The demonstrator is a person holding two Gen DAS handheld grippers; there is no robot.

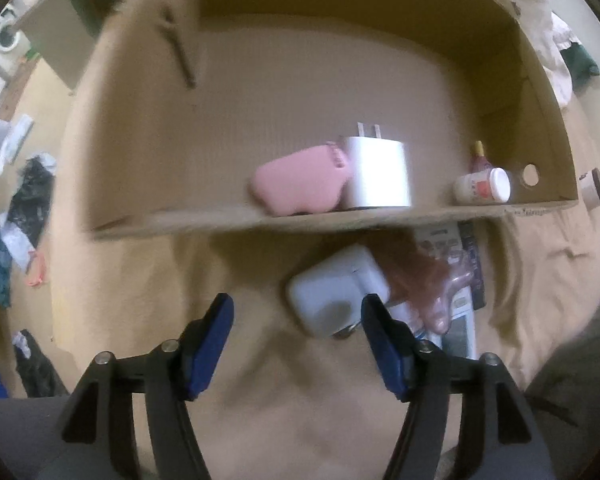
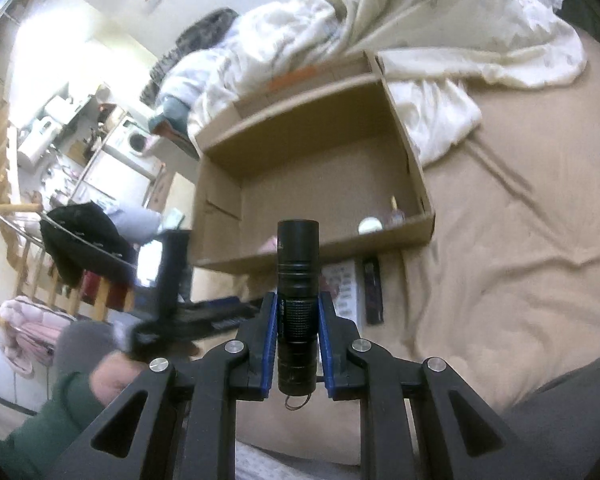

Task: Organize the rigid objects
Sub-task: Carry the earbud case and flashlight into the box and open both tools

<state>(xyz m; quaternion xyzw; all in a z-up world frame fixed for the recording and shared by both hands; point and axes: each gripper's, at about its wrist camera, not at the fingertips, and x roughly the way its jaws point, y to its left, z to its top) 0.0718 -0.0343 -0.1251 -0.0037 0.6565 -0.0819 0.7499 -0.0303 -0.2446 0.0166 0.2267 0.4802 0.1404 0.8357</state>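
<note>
A cardboard box (image 1: 260, 218) lies open on the tan bedsheet; it also shows in the right wrist view (image 2: 416, 224). Inside are a pink case (image 1: 296, 184), a silver-white plug adapter (image 1: 376, 172), a small white-capped bottle (image 1: 482, 186) and a small pink bottle (image 1: 480, 160). In front of the box lies a white charger block (image 1: 332, 292) beside a clear pinkish packet (image 1: 432, 284). My left gripper (image 1: 296, 340) is open, its right finger next to the charger. My right gripper (image 2: 298, 332) is shut on a black flashlight (image 2: 297, 300), held upright before the box.
A printed leaflet (image 1: 460, 320) and a dark flat strip (image 2: 372, 292) lie on the sheet by the box. A white duvet (image 2: 420, 20) is piled behind the box. A small jar (image 1: 594, 190) lies right of the box. Clutter covers the floor (image 1: 24, 200) at the left.
</note>
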